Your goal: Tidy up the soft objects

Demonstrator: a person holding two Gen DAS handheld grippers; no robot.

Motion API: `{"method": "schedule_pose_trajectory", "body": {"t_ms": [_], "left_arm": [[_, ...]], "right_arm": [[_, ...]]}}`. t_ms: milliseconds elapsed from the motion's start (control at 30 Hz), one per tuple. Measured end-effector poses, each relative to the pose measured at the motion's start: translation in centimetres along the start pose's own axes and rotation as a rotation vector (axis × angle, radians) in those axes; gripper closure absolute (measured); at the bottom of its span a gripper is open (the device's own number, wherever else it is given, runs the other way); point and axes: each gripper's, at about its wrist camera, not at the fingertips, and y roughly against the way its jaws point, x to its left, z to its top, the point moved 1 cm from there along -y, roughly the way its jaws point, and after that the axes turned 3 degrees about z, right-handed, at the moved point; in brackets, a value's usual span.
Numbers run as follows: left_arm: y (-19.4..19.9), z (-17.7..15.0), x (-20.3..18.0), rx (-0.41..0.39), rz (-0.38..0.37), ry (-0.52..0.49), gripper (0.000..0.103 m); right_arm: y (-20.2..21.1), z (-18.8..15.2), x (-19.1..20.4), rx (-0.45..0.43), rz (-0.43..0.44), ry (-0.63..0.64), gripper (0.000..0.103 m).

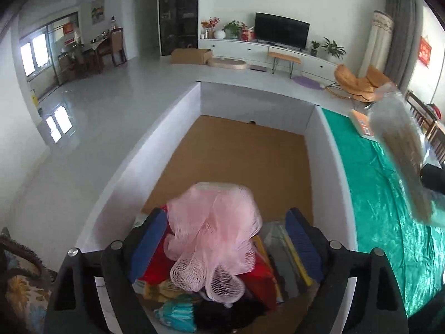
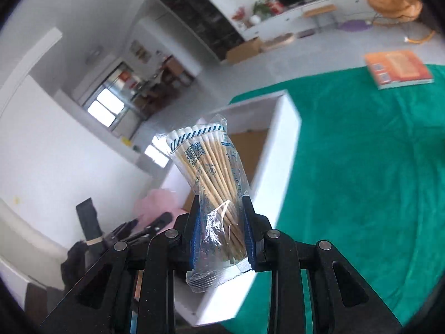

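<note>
**Q:** Closest to the cameras, what shows?

**A:** Two black grippers with blue pads. On the left gripper (image 1: 225,239) the jaws stand wide apart over a pink mesh bath puff (image 1: 215,236), and neither pad presses on it. The puff sits on top of a heap of red, yellow and teal soft things (image 1: 258,278) at the near end of a white box (image 1: 178,117). On the right gripper (image 2: 221,231) the jaws are narrow and clamped on a clear bag of cotton swabs (image 2: 215,189), which sticks up between them.

**Q:** And the surface underneath?

**A:** A shiny green cloth (image 2: 361,181) covers the table. The white box stands at its edge; its brown cardboard floor is bare towards the far end. Farther along the cloth lies an orange book (image 2: 397,68).

**Q:** What about the room behind?

**A:** Pale glossy floor tiles (image 1: 111,105) reflecting bright windows. Against the far wall, a long white cabinet (image 1: 278,51) holds a black television (image 1: 281,30) and potted plants. A cardboard box (image 1: 192,55) and a small wooden bench (image 1: 283,58) stand before it, an orange chair (image 1: 358,83) to the right, a dining table with chairs (image 1: 105,46) far left.
</note>
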Motion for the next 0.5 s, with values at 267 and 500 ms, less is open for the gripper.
{"method": "schedule_pose_trajectory", "body": {"t_ms": [267,500], "left_arm": [[1.8,-1.2,1.5,-0.077,0.098,0.023,0.005],[5.3,-2.8,2.5,-0.193,0.191,0.111,0.003]], "right_arm": [[-5.3,-2.6,1.4,0.132,-0.017,0.061,0.032],[-3.2,-3.0,3.0,0.070,-0.293,0.337,0.032]]}}
